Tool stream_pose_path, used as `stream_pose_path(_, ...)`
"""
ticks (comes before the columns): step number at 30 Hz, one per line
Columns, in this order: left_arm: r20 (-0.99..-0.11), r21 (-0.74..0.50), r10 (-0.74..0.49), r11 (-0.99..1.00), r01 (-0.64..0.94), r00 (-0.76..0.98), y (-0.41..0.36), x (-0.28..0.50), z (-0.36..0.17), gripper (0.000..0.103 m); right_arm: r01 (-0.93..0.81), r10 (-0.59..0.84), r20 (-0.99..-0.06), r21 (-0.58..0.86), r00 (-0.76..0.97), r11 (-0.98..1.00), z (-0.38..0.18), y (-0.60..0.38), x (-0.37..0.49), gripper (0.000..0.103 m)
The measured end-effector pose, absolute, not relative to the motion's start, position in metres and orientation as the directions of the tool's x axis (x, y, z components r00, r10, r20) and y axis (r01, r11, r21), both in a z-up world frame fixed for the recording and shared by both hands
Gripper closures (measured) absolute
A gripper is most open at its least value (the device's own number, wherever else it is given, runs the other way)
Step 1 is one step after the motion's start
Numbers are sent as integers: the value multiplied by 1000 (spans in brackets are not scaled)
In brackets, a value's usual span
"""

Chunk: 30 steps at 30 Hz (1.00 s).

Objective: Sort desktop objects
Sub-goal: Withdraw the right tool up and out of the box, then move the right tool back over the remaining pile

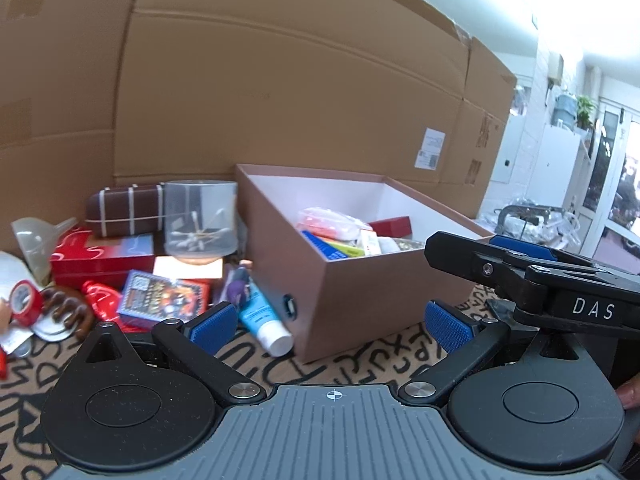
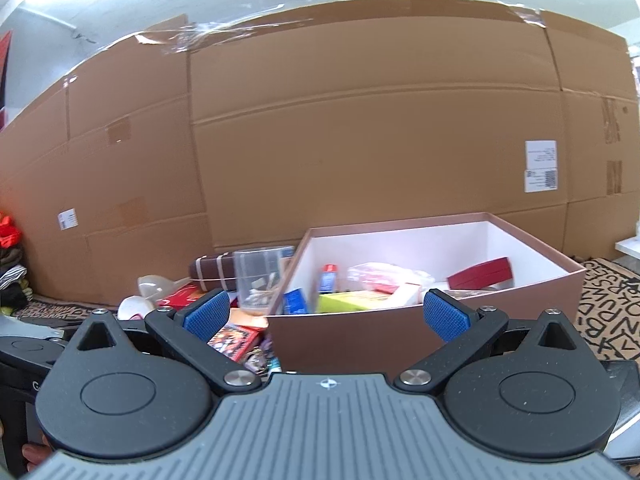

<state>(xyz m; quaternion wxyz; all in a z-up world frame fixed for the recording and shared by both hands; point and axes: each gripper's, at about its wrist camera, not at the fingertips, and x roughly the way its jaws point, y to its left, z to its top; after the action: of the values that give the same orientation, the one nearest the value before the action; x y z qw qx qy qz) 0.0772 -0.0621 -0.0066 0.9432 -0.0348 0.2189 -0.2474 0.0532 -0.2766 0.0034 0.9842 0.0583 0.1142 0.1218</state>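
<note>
The open pink storage box (image 1: 360, 280) sits on the letter-patterned surface (image 1: 360, 364), already holding small packets and a red box (image 1: 392, 225). Just left of it lie a white-capped blue tube (image 1: 264, 320), a card pack (image 1: 160, 300) and a clear swab tub (image 1: 200, 216). Left hand-held gripper (image 1: 332, 324) and right hand-held gripper (image 2: 326, 316) both gape wide, holding nothing.

Both wrist views low, near – shared box (image 1: 362, 280)

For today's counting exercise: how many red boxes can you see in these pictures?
2. One red box sits in the pile left of the big open box, under a brown case. Another red box lies inside it. More may be hidden.
</note>
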Motion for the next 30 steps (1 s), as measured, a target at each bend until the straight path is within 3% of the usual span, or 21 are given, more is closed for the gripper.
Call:
stream_pose_path(13,-416,-179,-386,922,342,824,5,62,-20,0,-336,346,-258,81,902,938,-1,-211,56,0)
stream_pose_path(30,-484,-281,-348,931,234,803,60,109,-48,0,-392,382,-324,39,865,919,-13,-165,91,1)
